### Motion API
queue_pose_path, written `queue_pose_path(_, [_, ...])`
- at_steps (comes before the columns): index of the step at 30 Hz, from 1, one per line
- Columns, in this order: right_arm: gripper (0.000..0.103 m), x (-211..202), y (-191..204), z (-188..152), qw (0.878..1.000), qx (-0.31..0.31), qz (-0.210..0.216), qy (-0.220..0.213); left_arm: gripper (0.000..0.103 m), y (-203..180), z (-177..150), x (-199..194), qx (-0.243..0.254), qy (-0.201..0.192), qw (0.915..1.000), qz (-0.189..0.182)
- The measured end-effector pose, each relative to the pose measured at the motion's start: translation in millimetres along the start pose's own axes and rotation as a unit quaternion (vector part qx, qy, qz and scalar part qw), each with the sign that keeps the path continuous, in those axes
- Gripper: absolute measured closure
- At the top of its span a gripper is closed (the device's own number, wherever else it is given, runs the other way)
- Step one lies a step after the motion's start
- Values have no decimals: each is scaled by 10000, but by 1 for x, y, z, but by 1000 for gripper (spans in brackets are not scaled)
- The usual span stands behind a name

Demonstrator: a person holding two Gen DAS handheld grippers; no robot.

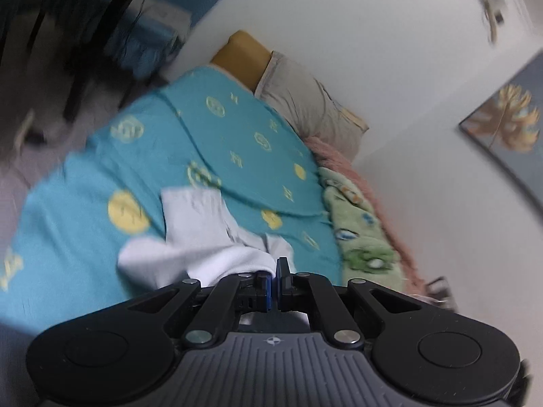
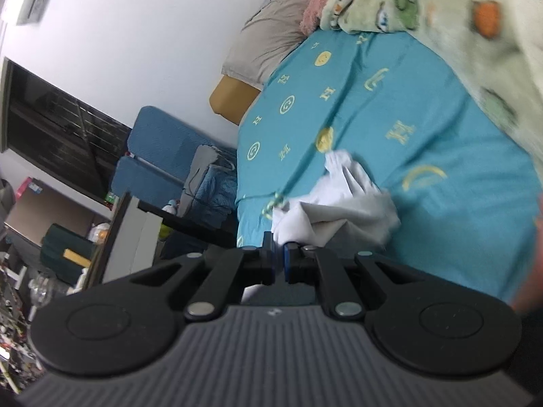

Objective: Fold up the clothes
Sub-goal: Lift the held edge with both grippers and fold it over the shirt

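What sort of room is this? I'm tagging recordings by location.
Most likely a bedroom: a bed with a teal patterned sheet, a grey pillow against the wall, and a green fleece blanket.

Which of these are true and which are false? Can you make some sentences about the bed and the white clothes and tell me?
1. The white garment lies on a teal bedsheet with yellow patterns. True.
2. The left tool is wide open, far from the cloth. False: its fingers are closed together at the garment's edge.
3. The right tool is closed on the white garment. True.
4. The garment is neatly folded into a square. False: it is bunched and crumpled.
5. A green cartoon blanket lies along the bed's wall side. True.
6. The pillow is bright red. False: it is beige.
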State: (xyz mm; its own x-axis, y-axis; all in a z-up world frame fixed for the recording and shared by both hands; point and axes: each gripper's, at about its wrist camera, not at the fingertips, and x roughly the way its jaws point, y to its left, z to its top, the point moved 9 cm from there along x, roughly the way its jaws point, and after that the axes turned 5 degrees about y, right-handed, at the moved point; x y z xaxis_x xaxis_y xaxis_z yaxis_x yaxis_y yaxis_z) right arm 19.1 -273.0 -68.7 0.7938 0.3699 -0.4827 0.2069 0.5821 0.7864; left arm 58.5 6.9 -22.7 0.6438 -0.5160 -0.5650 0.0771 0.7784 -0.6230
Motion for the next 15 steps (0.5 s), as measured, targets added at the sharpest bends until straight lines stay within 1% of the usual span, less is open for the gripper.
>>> queue_pose_path(1, [95, 12, 3, 10, 10000, -21, -93, -11, 99, -6, 11, 12, 178, -18, 9998, 133])
queue_pose_path(2, [95, 26, 5, 22, 9998, -57, -167, -16, 99, -9, 22, 26, 248, -18, 9994, 243])
queue_pose_path(5, [94, 66, 5, 51, 9990, -9, -449, -40, 99, -12, 51, 70, 270, -3, 9982, 538])
queue_pose_path(9, [94, 118, -9, 78, 9969, 63, -783, -40, 99, -2, 73, 129, 479, 79, 9947, 903])
queue_pose_path(12, [93, 150, -29, 86, 9960, 174, -879, 52, 99, 18, 77, 170, 540, 177, 9935, 990])
queue_pose_path(15, [93, 178, -43, 88, 9955, -10, -906, 276, 97, 41, 78, 204, 456, 197, 9949, 883])
